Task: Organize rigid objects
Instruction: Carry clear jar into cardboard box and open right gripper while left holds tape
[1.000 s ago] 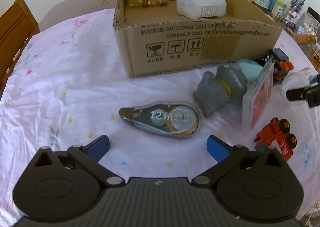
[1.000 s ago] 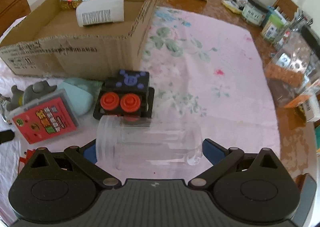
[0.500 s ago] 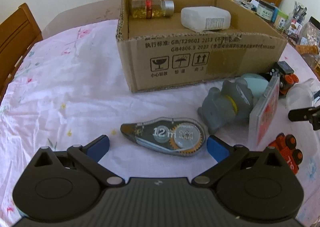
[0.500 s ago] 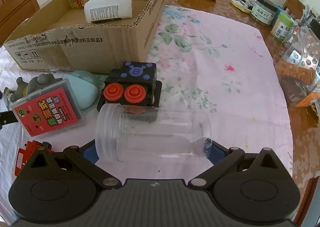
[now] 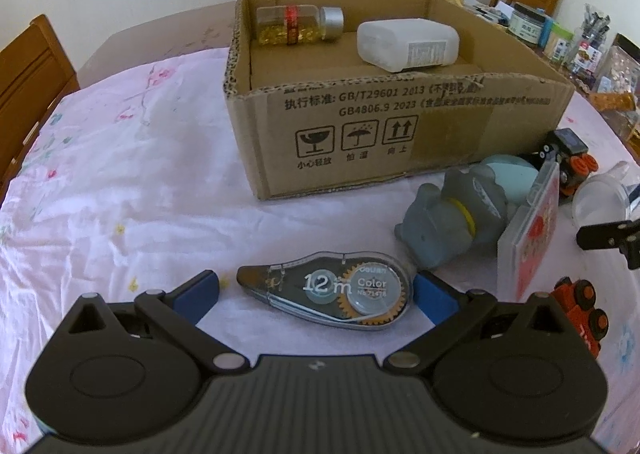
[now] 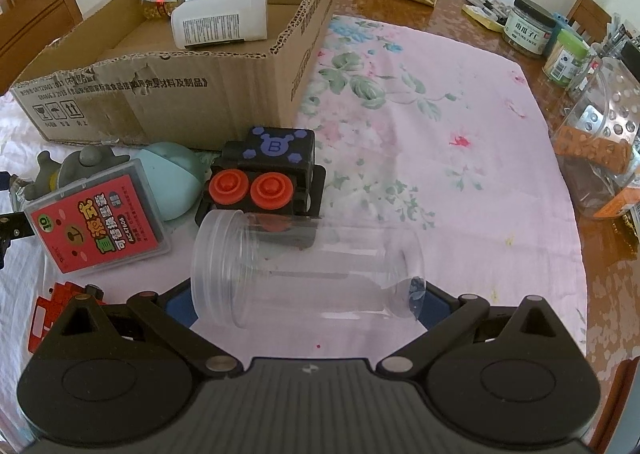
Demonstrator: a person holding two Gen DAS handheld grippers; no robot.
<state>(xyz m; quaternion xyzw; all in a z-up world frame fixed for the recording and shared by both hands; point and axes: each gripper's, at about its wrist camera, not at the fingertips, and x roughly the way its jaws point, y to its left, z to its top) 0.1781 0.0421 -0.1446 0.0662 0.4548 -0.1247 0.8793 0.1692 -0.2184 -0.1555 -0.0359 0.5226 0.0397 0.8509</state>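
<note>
The clear plastic jar (image 6: 308,272) lies on its side across the right tongs (image 6: 304,298), its wide threaded mouth toward the left finger and its rounded base against the right one; both blue pads sit at its ends, so the right tongs look clenched on it, though whether it is off the cloth I cannot tell. It is lidless and see-through. Just behind it stands a black toy block with two orange knobs (image 6: 266,178), then a red-labelled flat case (image 6: 100,214) leaning on a grey elephant toy (image 5: 448,222) and a pale blue egg shape (image 6: 170,178).

The correction tape dispenser (image 5: 332,290) lies flat on the bench's pink flowered cloth (image 5: 120,174) between the spread fingers of the left tongs (image 5: 316,292), which are released; the right pad is close to its round end, the left pad stands apart from its tip.

The cardboard box (image 5: 360,126) is open-topped, holding a capsule bottle (image 5: 300,24) and a white bottle (image 5: 408,40) at its far end, with bare floor nearer. Left of the box the cloth lies open.
</note>
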